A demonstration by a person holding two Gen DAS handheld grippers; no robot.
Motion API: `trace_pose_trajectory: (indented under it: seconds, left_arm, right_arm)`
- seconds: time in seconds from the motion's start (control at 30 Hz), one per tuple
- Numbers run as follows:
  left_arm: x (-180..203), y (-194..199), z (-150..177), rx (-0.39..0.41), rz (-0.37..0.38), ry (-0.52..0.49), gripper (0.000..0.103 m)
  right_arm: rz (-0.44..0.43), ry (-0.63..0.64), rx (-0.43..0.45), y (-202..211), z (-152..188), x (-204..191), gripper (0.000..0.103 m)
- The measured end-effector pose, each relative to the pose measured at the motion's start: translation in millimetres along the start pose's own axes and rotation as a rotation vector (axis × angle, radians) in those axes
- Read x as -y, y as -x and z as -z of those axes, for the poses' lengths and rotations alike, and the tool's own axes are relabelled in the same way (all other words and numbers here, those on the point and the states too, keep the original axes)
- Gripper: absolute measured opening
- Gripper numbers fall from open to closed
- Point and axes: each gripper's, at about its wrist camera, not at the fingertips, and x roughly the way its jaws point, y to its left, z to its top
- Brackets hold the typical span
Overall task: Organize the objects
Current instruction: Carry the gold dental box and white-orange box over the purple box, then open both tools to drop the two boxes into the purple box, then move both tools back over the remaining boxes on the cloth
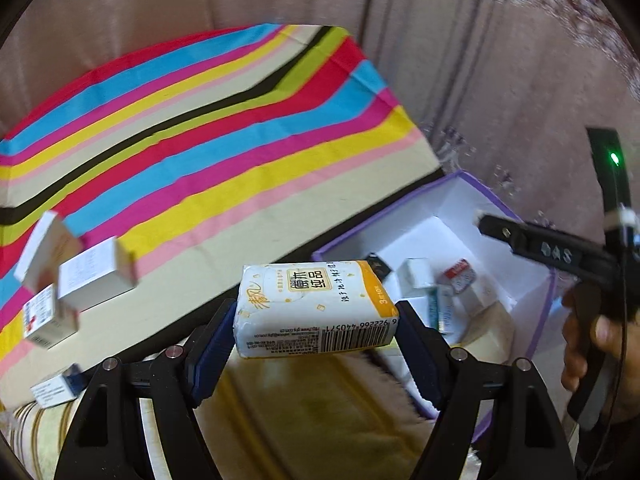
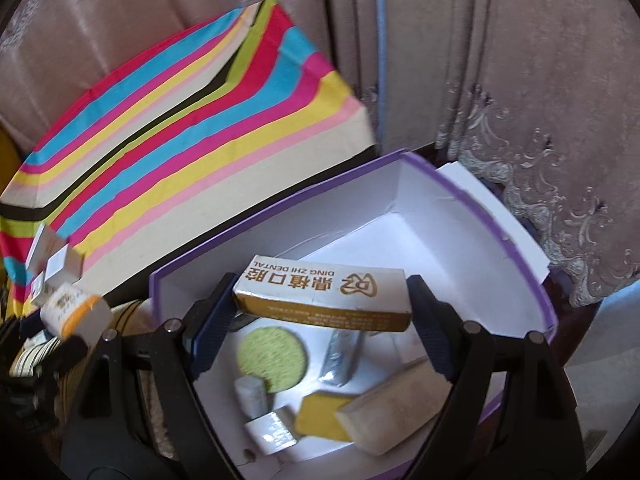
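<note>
Right gripper point(image 2: 322, 300) is clamped on a gold-and-white dental box point(image 2: 324, 294), long axis crosswise between the jaws, ends pressed against the blue pads. It hangs directly above the open purple-rimmed storage box point(image 2: 476, 196); the white floor and loose items lie straight below and ahead: green round pad point(image 2: 270, 354), foil packet point(image 2: 340, 354), yellow sponge point(image 2: 322, 416). Looks like a straight drop, and this gripper is the nearer one to the bin.

Left gripper point(image 1: 316, 316) is closed on a tissue pack point(image 1: 316, 308), also held crosswise, barcode side facing the camera. From here the storage box point(image 1: 400, 210) sits ahead and to the right, so a rightward carry seems needed first. Small medicine boxes point(image 1: 94, 280) lie ahead-left on the striped cloth point(image 1: 200, 120), well apart from the bin, not yet sorted. In the left wrist view the right gripper shows at far right over the bin.
</note>
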Motion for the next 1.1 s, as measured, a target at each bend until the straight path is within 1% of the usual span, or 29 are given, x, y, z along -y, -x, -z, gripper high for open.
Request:
trace_pose_trajectory:
  seconds: [0.2, 0.5, 0.57, 0.63, 0.83, 1.1]
  left_arm:
    - [26.5, -10.5, -5.9, -0.002, 0.078, -0.057, 0.078]
    - [44.9, -17.9, -11.3, -0.002, 0.136, -0.085, 0.079]
    - [46.8, -17.9, -11.5, -0.002, 0.156, -0.083, 0.08]
    - [45.5, -15.5, -10.4, 0.003, 0.161, -0.079, 0.084]
    - [35.9, -13.9, -10.3, -0.004, 0.168, -0.039, 0.084]
    - [20.2, -7.9, -6.8, 0.008, 0.151, 0.003, 0.084]
  right_arm:
    - [0.034, -0.015, 0.021, -4.0, -15.1, 12.8, 0.085]
    - [0.042, -0.017, 0.045, -7.2, -33.4, 21.8, 0.086]
    - [0.035, -0.017, 0.051, -5.7, -36.3, 23.1, 0.092]
    - [0.033, -0.023, 0.06, -3.9, -37.9, 24.3, 0.096]
    - [0.02, -0.032, 0.049, -4.5, -38.9, 24.7, 0.096]
    - [0.013, -0.033, 0.036, 0.6, -31.7, 20.5, 0.096]
